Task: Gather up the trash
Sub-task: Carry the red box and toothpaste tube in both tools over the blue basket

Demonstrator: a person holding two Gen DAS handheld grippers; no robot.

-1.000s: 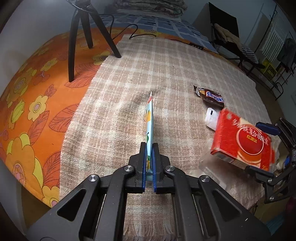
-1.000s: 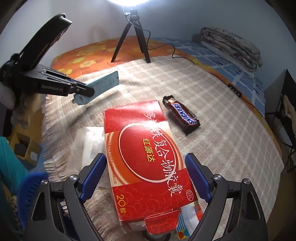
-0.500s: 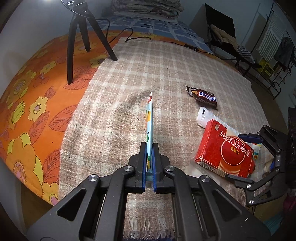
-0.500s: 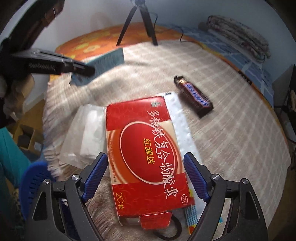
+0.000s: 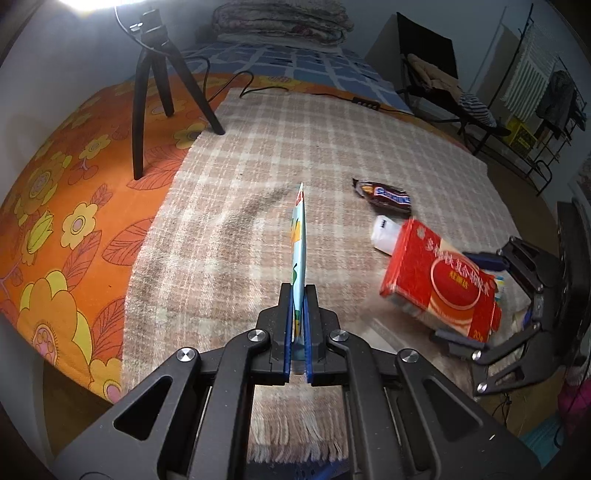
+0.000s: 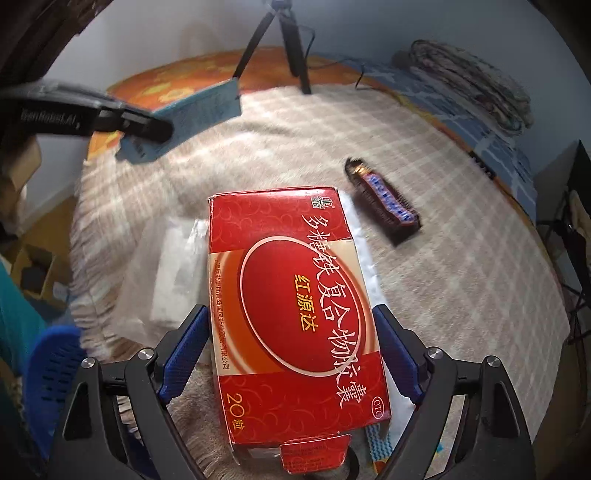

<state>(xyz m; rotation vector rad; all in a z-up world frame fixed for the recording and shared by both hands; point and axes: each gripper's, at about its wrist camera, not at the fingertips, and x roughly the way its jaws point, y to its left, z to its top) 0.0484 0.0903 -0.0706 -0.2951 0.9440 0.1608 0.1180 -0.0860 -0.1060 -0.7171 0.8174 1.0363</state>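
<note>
My left gripper (image 5: 298, 314) is shut on a flat light-blue packet (image 5: 299, 243), held edge-on above the checked blanket (image 5: 280, 155). The packet also shows in the right wrist view (image 6: 199, 110). My right gripper (image 6: 291, 332) is shut on a red medicine box (image 6: 295, 295) with Chinese print, held just above the blanket; the box shows in the left wrist view (image 5: 439, 280). A brown Snickers wrapper (image 6: 384, 203) lies beyond the box, also seen from the left (image 5: 384, 195). A white packet (image 5: 386, 234) lies under the box.
A clear plastic bag (image 6: 166, 280) lies left of the box near the blanket's fringe. A black tripod (image 5: 159, 85) stands on the orange flowered sheet (image 5: 66, 206). A blue perforated bin (image 6: 55, 369) sits below the bed edge. Folded bedding (image 5: 280, 18) lies far back.
My right gripper with the red box has lowered and drawn back toward the blanket's near edge. My left gripper has kept its hold on the blue packet and backed off slightly.
</note>
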